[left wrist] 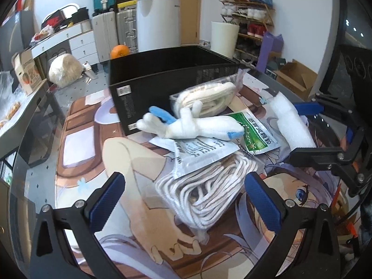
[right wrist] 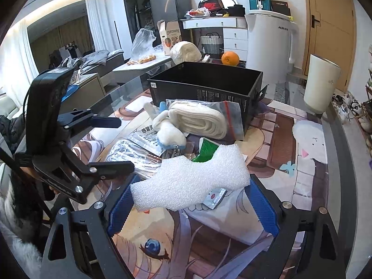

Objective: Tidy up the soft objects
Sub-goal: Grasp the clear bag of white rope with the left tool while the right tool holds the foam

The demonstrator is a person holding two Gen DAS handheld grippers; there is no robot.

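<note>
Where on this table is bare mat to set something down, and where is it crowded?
Free: the mat left of the black box, and the mat right of the box by the white cylinder. Crowded: in front of the box, where the plush toy, bagged ropes and sachets overlap.

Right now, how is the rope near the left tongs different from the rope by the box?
The near rope is thin, striped cord coiled in loose loops; the far rope is thicker, plain cream, folded in neat lengths. The near one lies flat under packets; the far one leans against the box. Both sit in clear bags.
</note>
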